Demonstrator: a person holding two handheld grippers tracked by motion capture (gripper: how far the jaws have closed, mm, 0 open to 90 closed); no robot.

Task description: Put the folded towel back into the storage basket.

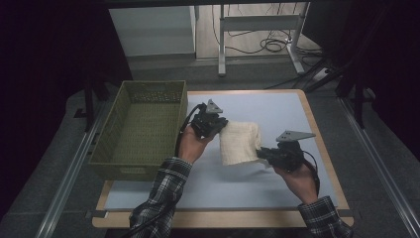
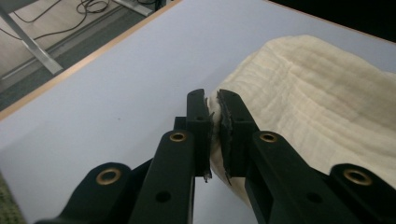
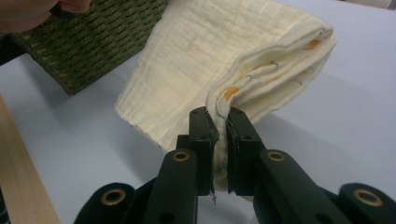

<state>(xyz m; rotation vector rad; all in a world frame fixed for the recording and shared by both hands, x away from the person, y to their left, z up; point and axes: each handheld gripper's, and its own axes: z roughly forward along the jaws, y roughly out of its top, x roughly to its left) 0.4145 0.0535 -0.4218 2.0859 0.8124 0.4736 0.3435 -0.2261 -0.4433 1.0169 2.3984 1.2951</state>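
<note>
Above the table (image 1: 277, 106), both claws pinch the cloth (image 1: 239, 143).

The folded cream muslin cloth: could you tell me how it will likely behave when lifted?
The folded cream muslin cloth is probably floppy: it sags between left gripper and right gripper. Likely light. Its crinkled weave should resist slipping.

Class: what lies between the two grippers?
The folded cream cloth spans from left gripper to right gripper, each clamped on an edge, in the high view.
</note>
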